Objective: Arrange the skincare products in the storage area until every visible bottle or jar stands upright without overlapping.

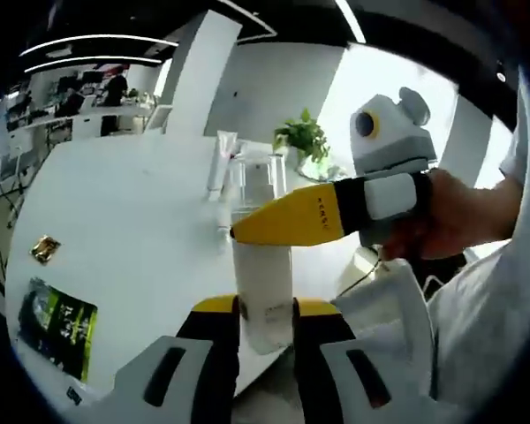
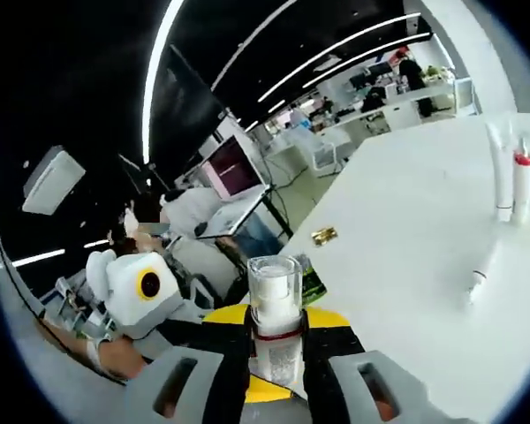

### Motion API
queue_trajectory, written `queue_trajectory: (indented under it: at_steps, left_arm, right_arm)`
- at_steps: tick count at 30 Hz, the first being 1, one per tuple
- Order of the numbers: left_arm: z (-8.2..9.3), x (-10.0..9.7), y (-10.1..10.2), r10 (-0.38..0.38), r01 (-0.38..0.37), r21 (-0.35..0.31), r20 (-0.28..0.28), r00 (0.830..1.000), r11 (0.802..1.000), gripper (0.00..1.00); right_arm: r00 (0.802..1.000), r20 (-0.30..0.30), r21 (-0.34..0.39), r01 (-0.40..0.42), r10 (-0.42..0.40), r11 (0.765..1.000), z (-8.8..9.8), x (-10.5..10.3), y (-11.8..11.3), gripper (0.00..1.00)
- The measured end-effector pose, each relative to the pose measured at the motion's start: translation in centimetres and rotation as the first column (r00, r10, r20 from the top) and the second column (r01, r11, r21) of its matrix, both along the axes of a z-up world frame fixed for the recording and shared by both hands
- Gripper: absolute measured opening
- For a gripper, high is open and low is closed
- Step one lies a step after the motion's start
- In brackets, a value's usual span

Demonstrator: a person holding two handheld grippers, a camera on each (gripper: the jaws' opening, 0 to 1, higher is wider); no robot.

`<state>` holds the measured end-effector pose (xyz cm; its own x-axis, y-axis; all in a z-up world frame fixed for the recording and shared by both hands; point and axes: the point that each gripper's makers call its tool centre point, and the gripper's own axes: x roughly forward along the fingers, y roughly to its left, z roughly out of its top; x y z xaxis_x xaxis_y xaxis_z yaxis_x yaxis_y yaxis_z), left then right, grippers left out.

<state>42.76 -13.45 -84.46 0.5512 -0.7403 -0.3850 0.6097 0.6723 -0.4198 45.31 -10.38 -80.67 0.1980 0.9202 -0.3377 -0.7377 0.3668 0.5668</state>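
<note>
Left tool [image 1: 265,322]: clenched on bottle [image 1: 263,291], long axis upright
Right tool [image 2: 276,340]: grasping same bottle [image 2: 275,318]; cap facing camera
Surface [image 1: 124,221]: white; tube [image 1: 219,159] upright

White desk [image 1: 115,203]: gold foil wrapper [image 1: 44,249] near its left edge, green-and-black printed packet [image 1: 57,320] just below it toward the near corner. Potted green plant [image 1: 302,140] at the far edge. Office desks and monitors [image 2: 397,84] behind; ceiling light strips [image 2: 163,62].

An open-plan office: desks with monitors [image 2: 232,168], ceiling strip lights [image 2: 159,62], white worktable [image 1: 124,212].
</note>
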Motion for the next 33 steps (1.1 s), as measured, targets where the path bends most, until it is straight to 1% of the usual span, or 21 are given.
queue_trajectory:
  at_steps: [1, 3, 4, 5, 6, 8, 9, 11, 12, 13, 16, 18, 19, 20, 21, 22, 23, 25, 26, 29, 33]
  left_arm:
    - [0.0, -0.1, -0.1, -0.003, 0.003, -0.007, -0.002, 1.000, 1.000, 0.17]
    - [0.7, -0.9, -1.1, -0.071, 0.069, -0.098, -0.022, 0.997, 0.993, 0.18]
    - [1.0, -1.2, -1.4, -0.099, 0.095, -0.120, -0.022, 0.995, 0.988, 0.18]
    - [1.3, -1.8, -1.8, -0.145, 0.140, -0.144, -0.021, 0.989, 0.980, 0.18]
    - [1.6, -2.1, -2.0, -0.168, 0.164, -0.155, -0.014, 0.986, 0.974, 0.18]
    - [2.2, -2.7, -2.4, -0.200, 0.190, -0.216, -0.028, 0.979, 0.958, 0.18]
    - [2.7, -3.0, -2.5, -0.215, 0.204, -0.246, -0.020, 0.976, 0.948, 0.18]
    - [3.4, -3.6, -2.7, -0.251, 0.228, -0.313, -0.034, 0.967, 0.922, 0.18]
    - [3.4, -3.5, -2.6, -0.244, 0.224, -0.311, -0.026, 0.969, 0.923, 0.18]
    - [3.6, -3.7, -2.7, -0.253, 0.228, -0.329, -0.035, 0.967, 0.917, 0.18]
    - [3.6, -3.6, -2.7, -0.244, 0.221, -0.325, -0.031, 0.969, 0.920, 0.18]
    - [3.4, -2.9, -2.6, -0.209, 0.192, -0.306, -0.026, 0.978, 0.932, 0.18]
    - [3.4, -3.0, -2.7, -0.210, 0.190, -0.309, -0.030, 0.977, 0.932, 0.18]
    - [3.2, -2.7, -2.7, -0.195, 0.172, -0.301, -0.047, 0.980, 0.938, 0.19]
    - [2.7, -2.2, -2.4, -0.164, 0.148, -0.256, -0.040, 0.986, 0.955, 0.18]
    - [2.4, -1.9, -2.2, -0.145, 0.136, -0.216, -0.026, 0.989, 0.967, 0.18]
    - [2.3, -1.9, -2.2, -0.147, 0.140, -0.195, -0.026, 0.989, 0.971, 0.18]
    - [2.0, -1.3, -1.9, -0.099, 0.095, -0.152, -0.021, 0.995, 0.984, 0.17]
    - [1.6, -0.9, -1.5, -0.081, 0.080, -0.103, -0.013, 0.997, 0.991, 0.16]
    - [1.6, -0.6, -1.7, -0.068, 0.068, -0.069, 0.000, 0.998, 0.995, 0.16]
    - [1.3, -0.2, -1.6, -0.053, 0.053, -0.007, 0.021, 0.998, 0.999, 0.17]
  right_arm:
    - [0.999, 0.001, 0.004, -0.033, 0.033, 0.999, 0.1, -0.2, -0.1, 0.15]
    - [0.991, 0.022, 0.031, -0.133, 0.132, 0.991, 0.7, -1.1, -0.3, 0.15]
    - [0.986, 0.018, 0.043, -0.164, 0.164, 0.985, 1.0, -1.5, -0.4, 0.16]
    - [0.975, 0.019, 0.059, -0.222, 0.222, 0.973, 1.3, -2.2, -0.6, 0.17]
    - [0.970, 0.017, 0.066, -0.244, 0.243, 0.968, 1.4, -2.5, -0.7, 0.17]
    - [0.946, 0.030, 0.101, -0.325, 0.324, 0.940, 2.2, -3.5, -1.3, 0.18]
    - [0.942, 0.021, 0.123, -0.335, 0.335, 0.934, 2.5, -3.7, -1.5, 0.18]
    - [0.933, -0.057, 0.173, -0.341, 0.355, 0.924, 3.0, -4.1, -2.0, 0.19]
    - [0.935, -0.053, 0.183, -0.336, 0.350, 0.924, 3.1, -4.0, -2.1, 0.18]
    - [0.936, -0.049, 0.175, -0.336, 0.349, 0.925, 3.1, -4.0, -2.3, 0.18]
    - [0.944, -0.058, 0.181, -0.312, 0.326, 0.933, 3.2, -3.9, -2.2, 0.17]
    - [0.961, -0.029, 0.170, -0.266, 0.275, 0.949, 3.0, -3.1, -2.0, 0.17]
    - [0.965, -0.069, 0.171, -0.237, 0.252, 0.956, 2.9, -3.0, -2.0, 0.17]
    - [0.972, -0.070, 0.160, -0.212, 0.225, 0.964, 2.7, -2.8, -1.9, 0.16]
    - [0.976, -0.056, 0.153, -0.198, 0.208, 0.968, 2.6, -2.6, -1.8, 0.16]
    - [0.985, -0.010, 0.129, -0.172, 0.175, 0.977, 2.4, -2.1, -1.8, 0.16]
    - [0.987, -0.007, 0.111, -0.156, 0.158, 0.982, 2.1, -2.1, -1.8, 0.16]
    - [0.996, 0.015, 0.077, -0.088, 0.087, 0.993, 1.7, -1.1, -1.9, 0.16]
    - [0.998, 0.029, 0.056, -0.059, 0.057, 0.997, 1.4, -0.8, -2.0, 0.16]
    - [1.000, 0.017, 0.047, 0.018, -0.019, 0.999, 1.2, -0.2, -2.0, 0.16]
    - [0.996, 0.052, 0.011, 0.069, -0.070, 0.998, 1.1, -0.2, -1.8, 0.16]
